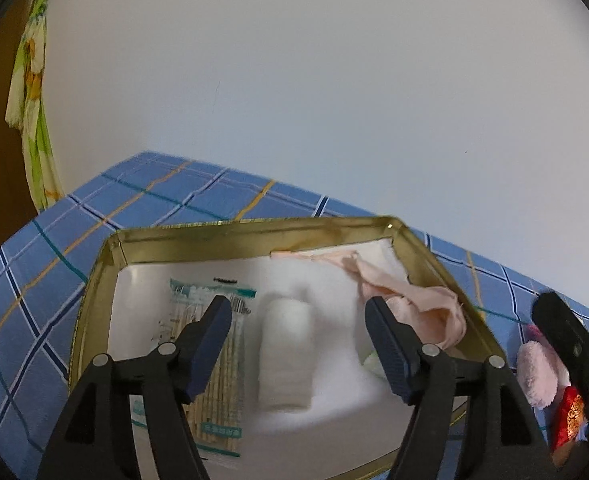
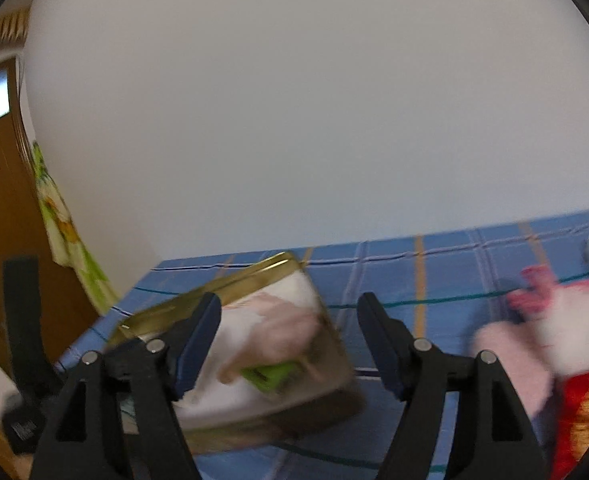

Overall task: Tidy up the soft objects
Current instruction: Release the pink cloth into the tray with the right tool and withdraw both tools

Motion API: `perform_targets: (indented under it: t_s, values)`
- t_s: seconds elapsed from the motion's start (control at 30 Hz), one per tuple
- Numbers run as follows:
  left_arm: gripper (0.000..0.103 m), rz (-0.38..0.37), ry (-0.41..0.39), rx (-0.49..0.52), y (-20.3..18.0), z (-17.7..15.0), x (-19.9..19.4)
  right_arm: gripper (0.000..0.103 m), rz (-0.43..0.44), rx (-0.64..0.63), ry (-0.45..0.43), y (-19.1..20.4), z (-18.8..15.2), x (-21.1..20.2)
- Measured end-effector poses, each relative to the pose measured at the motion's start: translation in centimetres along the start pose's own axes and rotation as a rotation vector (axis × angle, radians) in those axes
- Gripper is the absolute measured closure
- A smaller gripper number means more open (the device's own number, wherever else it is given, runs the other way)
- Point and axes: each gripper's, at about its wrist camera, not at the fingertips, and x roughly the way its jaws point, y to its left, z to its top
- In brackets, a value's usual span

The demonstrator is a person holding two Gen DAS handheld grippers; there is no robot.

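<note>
Left gripper (image 1: 298, 328) over gold-rimmed tin (image 1: 254, 227), jaws standing wide, nothing between the pads; white gauze roll (image 1: 284, 354) lying blurred on tin floor below the gap, not touched. Right gripper (image 2: 288, 334) likewise spread, empty, hovering past tin's right side above blue plaid cloth (image 2: 446, 272). No earlier view to compare.

Inside tin: packet of cotton swabs (image 1: 218, 380) at left under left finger; gauze roll in middle; pale pink fabric (image 1: 410, 300) draped in far right corner, reaching tin's right wall; scrap of light green (image 1: 370, 360) beside it, seen from right wrist as bright green piece (image 2: 270, 374) under the pink.

Outside tin, on cloth to right: fluffy pink item (image 1: 536, 372), red and gold pouch (image 1: 570, 416), both near but apart from tin. Right-wrist view motion-blurred; finer detail unreadable.
</note>
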Motion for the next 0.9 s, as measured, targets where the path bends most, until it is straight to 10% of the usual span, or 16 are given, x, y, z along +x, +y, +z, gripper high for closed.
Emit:
perform_targets:
  t_s: [0.23, 0.9]
  values:
    - [0.031, -0.006, -0.097, 0.04, -1.8, -0.9, -1.4, 0.016, -0.161, -0.07, -0.108, -0.7, -1.6, -3.3]
    - [0.031, -0.019, -0.167, 0.106, -4.2, -2.9, -2.4, 0.011, -0.252, -0.147, -0.202, -1.4, -3.0, -6.8]
